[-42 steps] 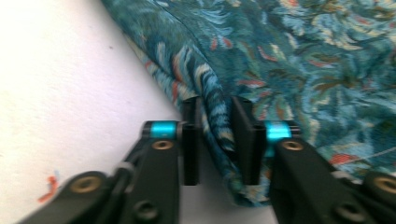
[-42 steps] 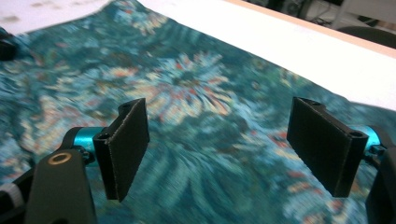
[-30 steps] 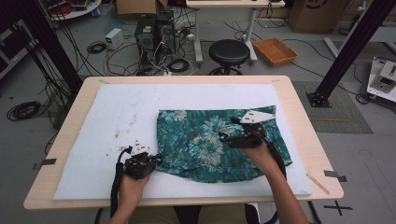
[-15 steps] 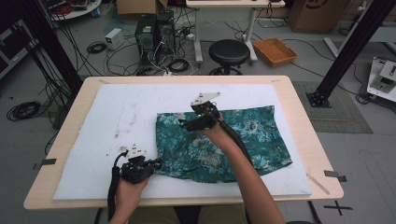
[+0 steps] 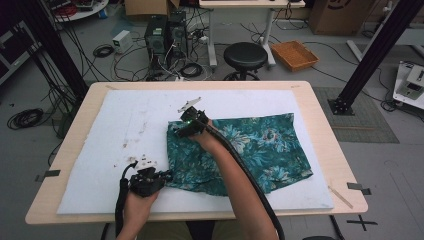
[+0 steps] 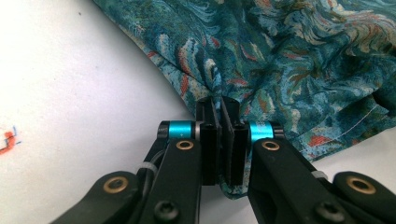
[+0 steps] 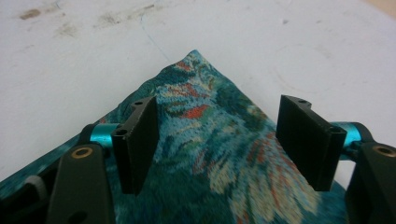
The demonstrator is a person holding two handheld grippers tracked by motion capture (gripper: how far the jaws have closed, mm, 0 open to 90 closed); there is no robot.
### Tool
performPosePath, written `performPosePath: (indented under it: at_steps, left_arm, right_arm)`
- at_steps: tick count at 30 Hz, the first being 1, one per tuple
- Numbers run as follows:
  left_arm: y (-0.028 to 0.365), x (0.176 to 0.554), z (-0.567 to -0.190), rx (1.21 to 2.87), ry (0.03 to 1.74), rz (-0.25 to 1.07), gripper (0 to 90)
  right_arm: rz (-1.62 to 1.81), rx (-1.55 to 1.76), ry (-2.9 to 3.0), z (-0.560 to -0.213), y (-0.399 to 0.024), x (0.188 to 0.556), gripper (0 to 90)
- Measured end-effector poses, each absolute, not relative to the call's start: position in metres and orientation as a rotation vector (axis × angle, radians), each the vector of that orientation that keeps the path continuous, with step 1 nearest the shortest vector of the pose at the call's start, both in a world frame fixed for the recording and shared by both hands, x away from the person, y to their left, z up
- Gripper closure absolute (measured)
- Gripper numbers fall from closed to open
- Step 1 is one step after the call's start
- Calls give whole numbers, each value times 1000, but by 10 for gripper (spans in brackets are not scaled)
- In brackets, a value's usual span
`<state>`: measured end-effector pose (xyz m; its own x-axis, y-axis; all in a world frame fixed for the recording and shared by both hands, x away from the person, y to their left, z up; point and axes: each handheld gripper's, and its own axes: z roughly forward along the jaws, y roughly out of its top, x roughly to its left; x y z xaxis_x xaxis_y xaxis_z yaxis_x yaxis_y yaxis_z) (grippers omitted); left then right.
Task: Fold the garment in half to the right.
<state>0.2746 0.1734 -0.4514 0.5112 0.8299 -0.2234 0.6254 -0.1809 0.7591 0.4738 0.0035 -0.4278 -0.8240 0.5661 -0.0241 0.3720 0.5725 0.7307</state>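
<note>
A teal floral cloth [image 5: 260,150] lies spread on the white mat [image 5: 125,125]. My left gripper [image 5: 167,176] is shut on the cloth's near left corner; in the left gripper view its jaws [image 6: 217,105] pinch a fold of the fabric [image 6: 289,56]. My right gripper [image 5: 177,131] sits at the far left corner. In the right gripper view its jaws [image 7: 224,126] stand apart, one on each side of the pointed corner [image 7: 196,93]. They have just been closing, and the pads do not press on the fabric.
The mat covers most of a wooden table [image 5: 320,115]. Behind the table, on the floor, are a black stool [image 5: 245,52], a wicker basket [image 5: 294,54], computer cases [image 5: 165,37] and cables. A black frame post [image 5: 372,55] stands at the right.
My right hand has swept from the cloth's right side across to its far left corner. The left gripper has kept its hold in place.
</note>
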Motion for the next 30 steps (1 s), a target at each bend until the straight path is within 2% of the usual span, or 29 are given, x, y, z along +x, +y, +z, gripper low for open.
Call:
performPosePath:
  at_steps: [8, 17, 19, 30]
  left_arm:
    - [174, 275, -452, 1892, 1201, 294, 869]
    - [175, 276, -452, 1889, 1198, 286, 870]
    - [175, 275, -451, 1892, 1190, 300, 872]
    - [179, 271, -439, 1818, 1141, 283, 872]
  right_arm:
    - [1037, 763, 2591, -436, 29, 481, 438]
    - [1025, 706, 2671, -440, 41, 482, 873]
    - [1011, 679, 2670, -440, 42, 481, 899]
    - [1086, 629, 2628, -425, 36, 477, 900]
